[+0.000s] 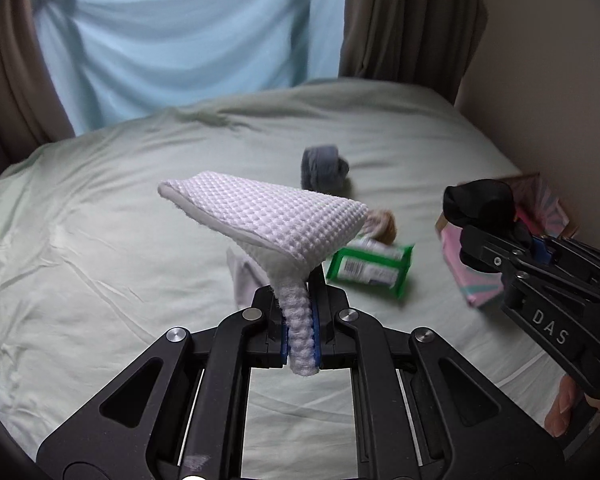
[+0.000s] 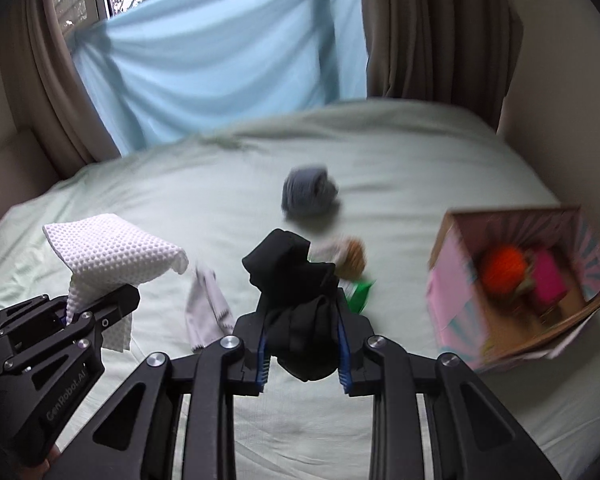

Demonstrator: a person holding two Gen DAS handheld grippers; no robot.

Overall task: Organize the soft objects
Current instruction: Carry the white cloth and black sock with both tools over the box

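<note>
I hold both grippers angled down over the pale green bed (image 1: 100, 240), sheet rumpled, blue cloth (image 1: 180, 40) and brown curtains (image 1: 412, 16) at the far window. My left gripper (image 1: 302, 320) has its fingers pinching a white waffle cloth (image 1: 260, 216); my right gripper (image 2: 303, 344) clamps a black sock bundle (image 2: 296, 292). Right of them stands the pink box (image 2: 448, 304) holding an orange ball (image 2: 504, 268). On the bed lie a grey sock roll (image 2: 308, 196), a green packet (image 1: 368, 270) and a white sock (image 2: 208, 308).
</note>
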